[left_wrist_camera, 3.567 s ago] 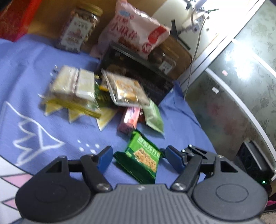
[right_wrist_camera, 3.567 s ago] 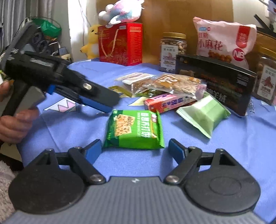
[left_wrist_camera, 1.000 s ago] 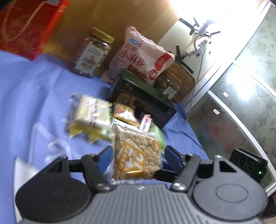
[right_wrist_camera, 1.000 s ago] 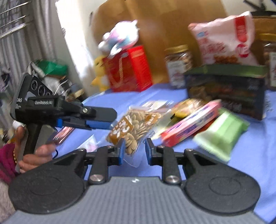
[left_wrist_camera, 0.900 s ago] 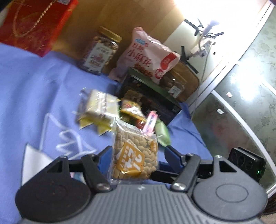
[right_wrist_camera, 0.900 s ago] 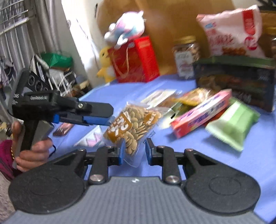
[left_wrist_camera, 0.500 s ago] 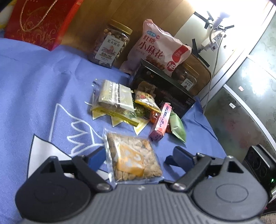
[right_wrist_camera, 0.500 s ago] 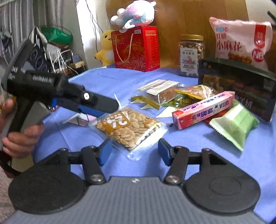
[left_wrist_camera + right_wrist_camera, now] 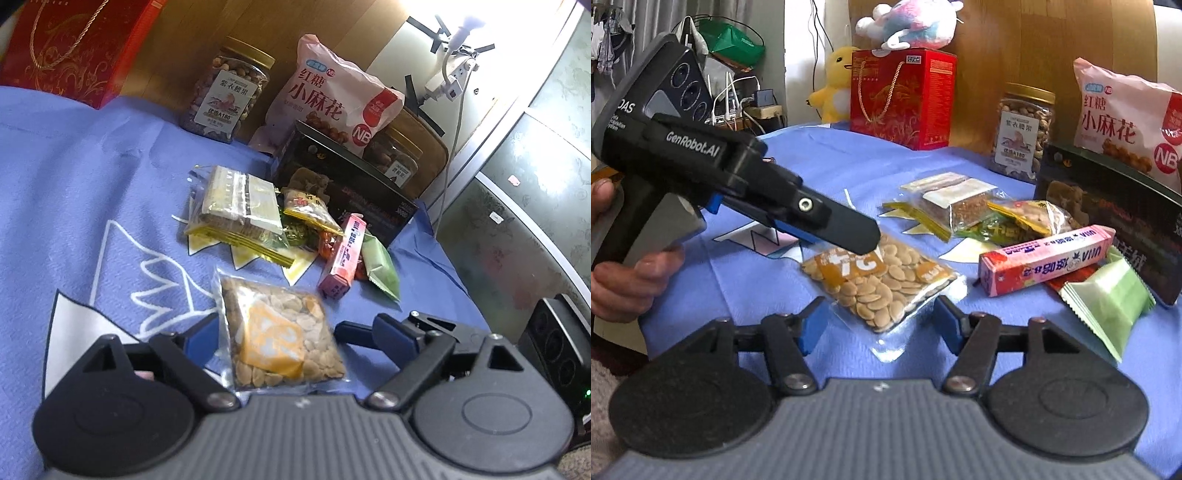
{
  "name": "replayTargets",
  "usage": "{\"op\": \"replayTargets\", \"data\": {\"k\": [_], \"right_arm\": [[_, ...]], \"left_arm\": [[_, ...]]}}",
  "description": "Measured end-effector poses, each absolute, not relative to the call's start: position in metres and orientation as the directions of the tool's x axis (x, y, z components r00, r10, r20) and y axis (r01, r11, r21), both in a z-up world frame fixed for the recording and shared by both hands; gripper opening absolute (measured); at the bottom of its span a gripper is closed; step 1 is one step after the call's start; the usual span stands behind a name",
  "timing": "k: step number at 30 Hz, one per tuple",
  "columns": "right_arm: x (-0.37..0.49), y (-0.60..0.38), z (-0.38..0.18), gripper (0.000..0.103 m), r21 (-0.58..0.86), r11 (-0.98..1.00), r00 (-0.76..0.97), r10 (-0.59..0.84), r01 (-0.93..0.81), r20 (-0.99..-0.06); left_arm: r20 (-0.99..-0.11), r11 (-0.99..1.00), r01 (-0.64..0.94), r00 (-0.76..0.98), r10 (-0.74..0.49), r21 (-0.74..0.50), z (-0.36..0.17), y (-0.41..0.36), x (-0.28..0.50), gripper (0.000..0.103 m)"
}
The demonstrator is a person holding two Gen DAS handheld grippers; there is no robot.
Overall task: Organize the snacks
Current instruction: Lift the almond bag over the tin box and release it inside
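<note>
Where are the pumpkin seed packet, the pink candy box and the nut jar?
pumpkin seed packet (image 9: 882,280), right wrist view, middle of seeds.
pink candy box (image 9: 1047,260), right wrist view, printed side.
nut jar (image 9: 225,98), left wrist view, label.

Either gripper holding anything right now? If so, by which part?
Nothing held. The seed packet lies on the blue cloth between the open right gripper; left gripper open too, both just opened.

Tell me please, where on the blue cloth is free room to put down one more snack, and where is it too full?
Free: the blue cloth between the red gift box and the seed packet, left of the yellow packets. Crowded: from those packets across the pink box and green pouch to the black box.
</note>
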State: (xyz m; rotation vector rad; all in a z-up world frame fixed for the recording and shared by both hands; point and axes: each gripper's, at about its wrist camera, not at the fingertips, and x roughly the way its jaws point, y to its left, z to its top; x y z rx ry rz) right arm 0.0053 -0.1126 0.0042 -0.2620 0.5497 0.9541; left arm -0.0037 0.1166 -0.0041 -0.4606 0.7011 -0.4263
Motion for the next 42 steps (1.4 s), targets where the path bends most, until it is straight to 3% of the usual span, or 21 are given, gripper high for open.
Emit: {"op": "replayTargets", "data": {"k": [3,6,9,14,18,23,25,27,29,30,33,35,42], "right_arm": [[0.003,-0.111,0.004,0.061,0.020,0.556,0.457,0.703,-0.831,-0.544],[-0.002,-0.108,0.005,0.046,0.017,0.532,0.447,0.726,-0.846,-0.523],[-0.005,-0.105,0.006,0.037,0.010,0.518,0.442,0.740,-0.856,-0.508],[0.000,-0.109,0.007,0.037,0.054,0.526,0.435,0.753,-0.849,-0.494],[0.006,-0.116,0.007,0.049,0.114,0.553,0.440,0.757,-0.826,-0.482],[0.012,-0.125,0.006,0.053,0.190,0.546,0.416,0.783,-0.816,-0.463],[0.012,-0.126,0.006,0.055,0.193,0.547,0.417,0.784,-0.815,-0.459],[0.013,-0.129,0.006,0.058,0.203,0.546,0.415,0.788,-0.813,-0.455],[0.014,-0.133,0.006,0.063,0.216,0.548,0.417,0.791,-0.808,-0.448],[0.014,-0.135,0.006,0.067,0.224,0.549,0.418,0.793,-0.805,-0.443],[0.018,-0.142,0.005,0.072,0.265,0.557,0.417,0.797,-0.787,-0.437],[0.023,-0.149,0.004,0.080,0.306,0.572,0.427,0.797,-0.761,-0.426],[0.041,-0.168,-0.002,0.087,0.495,0.555,0.392,0.828,-0.668,-0.400]], "left_arm": [[-0.511,0.818,0.215,0.689,-0.515,-0.534,-0.004,0.116,-0.004,0.087],[-0.516,0.822,0.209,0.690,-0.508,-0.529,-0.004,0.117,-0.003,0.075],[-0.526,0.829,0.199,0.690,-0.498,-0.523,-0.004,0.118,-0.002,0.062],[-0.530,0.820,0.173,0.687,-0.498,-0.546,-0.004,0.126,0.000,0.039],[-0.479,0.778,0.188,0.695,-0.537,-0.599,-0.002,0.131,-0.002,0.033],[-0.382,0.683,0.245,0.679,-0.628,-0.688,0.001,0.134,0.002,0.052],[-0.380,0.675,0.256,0.666,-0.642,-0.692,0.001,0.130,0.007,0.052],[-0.397,0.685,0.260,0.655,-0.643,-0.680,0.000,0.122,0.011,0.047],[-0.433,0.720,0.247,0.659,-0.615,-0.648,0.000,0.115,0.014,0.017],[-0.449,0.734,0.233,0.662,-0.600,-0.637,-0.001,0.114,0.015,0.012],[-0.445,0.713,0.208,0.655,-0.610,-0.670,-0.005,0.120,0.019,0.012],[-0.427,0.698,0.211,0.661,-0.617,-0.684,-0.004,0.124,0.017,0.011],[-0.264,0.580,0.302,0.671,-0.693,-0.756,0.008,0.143,0.004,0.011]]}}
